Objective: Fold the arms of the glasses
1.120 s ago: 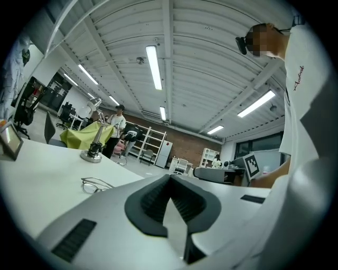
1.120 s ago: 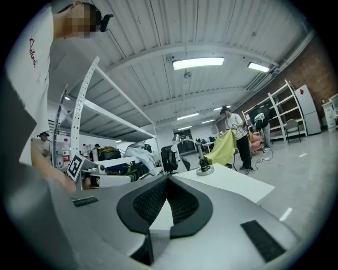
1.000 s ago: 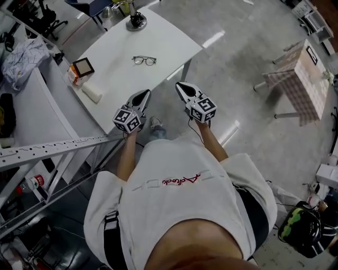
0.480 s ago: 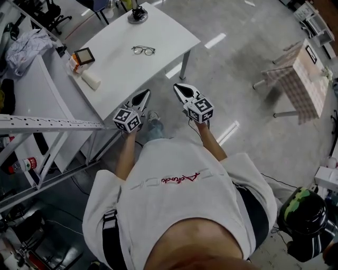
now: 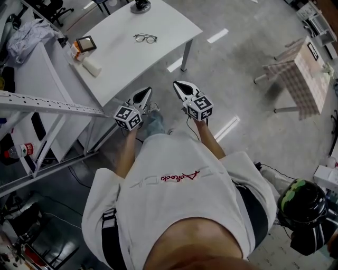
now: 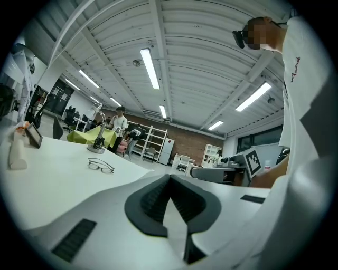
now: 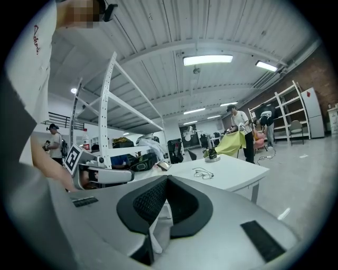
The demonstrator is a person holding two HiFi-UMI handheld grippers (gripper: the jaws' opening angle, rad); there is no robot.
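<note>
Grey polished floor [image 5: 232, 89] lies open to the right of a white table [image 5: 132, 66], with a small checked-cloth table [image 5: 293, 76] standing well apart at the far right. On the left, a perforated metal rack [image 5: 47, 105] runs close along the white table's side, so there is less room there. The white table's near corner points toward the person, and a single leg [image 5: 184, 55] shows under its right edge. The glasses [image 5: 145, 38] lie on the far half of the tabletop, clear of every edge, and their arms look unfolded. A round stand base [image 5: 140, 6] sits beyond them at the far edge. A white roll [image 5: 90, 65] and a small framed screen [image 5: 85, 43] sit well off to their left. The left gripper [image 5: 146, 93] and the right gripper [image 5: 178, 85] are side by side over the floor, short of the table's near corner. Both point toward the table and are well apart from the glasses. In the left gripper view the glasses appear up and to the left of the jaws, and in the right gripper view up and to the right. Each gripper's ribbed pads meet at the tips, jaws together, with nothing between them and touching nothing.
</note>
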